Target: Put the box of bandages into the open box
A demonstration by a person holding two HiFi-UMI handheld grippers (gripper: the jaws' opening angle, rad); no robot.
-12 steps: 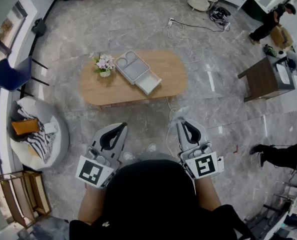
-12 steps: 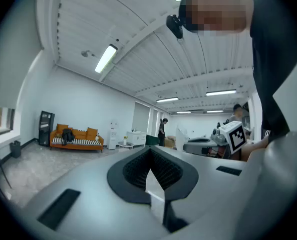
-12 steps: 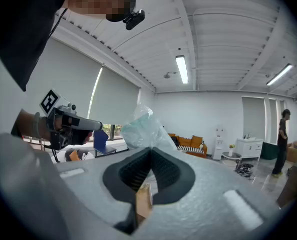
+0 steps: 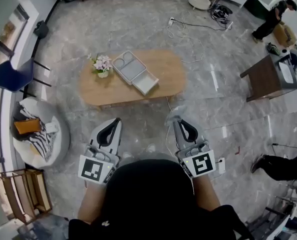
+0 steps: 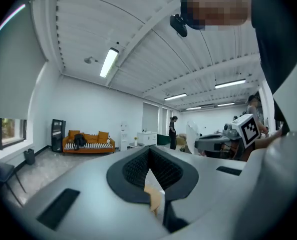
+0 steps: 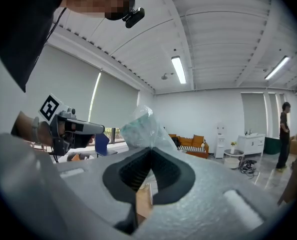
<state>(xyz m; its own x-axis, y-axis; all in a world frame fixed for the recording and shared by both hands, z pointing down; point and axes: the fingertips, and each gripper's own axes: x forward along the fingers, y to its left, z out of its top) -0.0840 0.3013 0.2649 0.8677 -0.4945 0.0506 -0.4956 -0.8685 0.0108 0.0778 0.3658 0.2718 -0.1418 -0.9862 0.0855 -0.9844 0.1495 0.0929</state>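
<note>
The right gripper pointed level across the floor, and its jaws were pressed together on the box of bandages. In the right gripper view the box showed as a pale greenish pack in crinkled clear wrap, pinched at the jaw tips and standing up above them. In the head view the same pack sat at that gripper's tip, over the grey marble floor and short of the oval wooden surface. The open box, grey-white with compartments, lay on that surface well apart from the pack, just beside a small pot of flowers. The left gripper was held level beside the right one, its jaws closed together with nothing between them.
</note>
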